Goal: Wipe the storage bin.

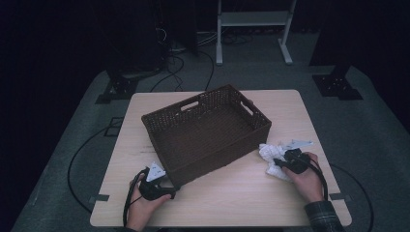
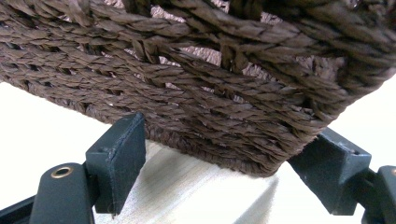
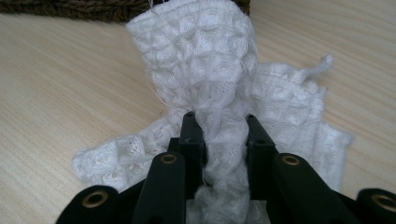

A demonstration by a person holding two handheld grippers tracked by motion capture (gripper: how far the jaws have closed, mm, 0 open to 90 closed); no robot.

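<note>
Left gripper low at near-left, held in left hand — jaws spread wide, pointing forward. Right gripper at near-right in right hand, plaid sleeve behind wrist — jaws drawn close, pads pinching, angled left and forward.

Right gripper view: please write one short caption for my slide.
Right tongs shut on a bunched white cloth lying on the wooden table, beside a woven basket.
</note>
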